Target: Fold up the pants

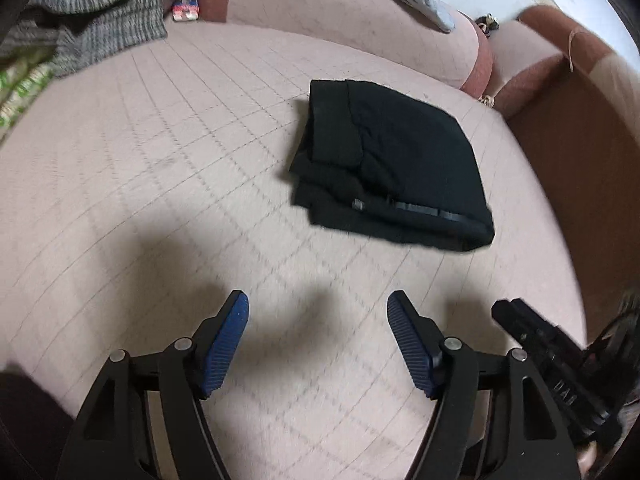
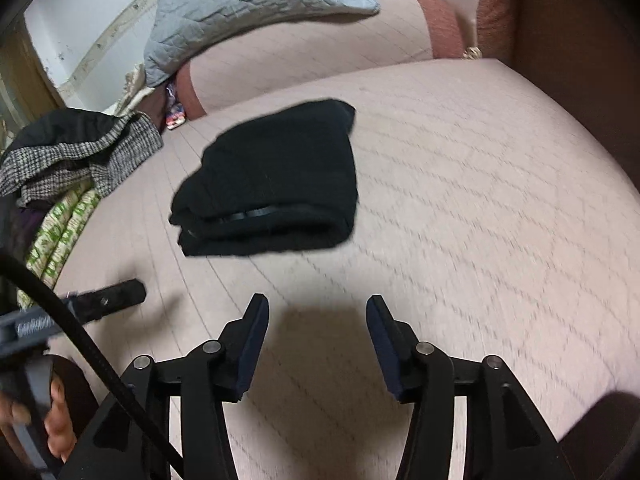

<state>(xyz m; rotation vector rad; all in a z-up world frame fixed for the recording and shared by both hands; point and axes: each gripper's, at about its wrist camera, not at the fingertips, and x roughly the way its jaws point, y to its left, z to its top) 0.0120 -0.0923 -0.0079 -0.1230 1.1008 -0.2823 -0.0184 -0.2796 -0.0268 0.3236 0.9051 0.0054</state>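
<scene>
A grey quilted blanket drapes the pink cushion; tweed clothes lie piled nearby.

No legible text; markings on right tongs body too blurred to read

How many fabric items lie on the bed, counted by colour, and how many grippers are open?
Black: 1, folded pants
Grey: 2, knit garment, quilted blanket
Green-patterned: 1, cloth
Open grippers: 2, left gripper, right gripper
Total: 6
</scene>
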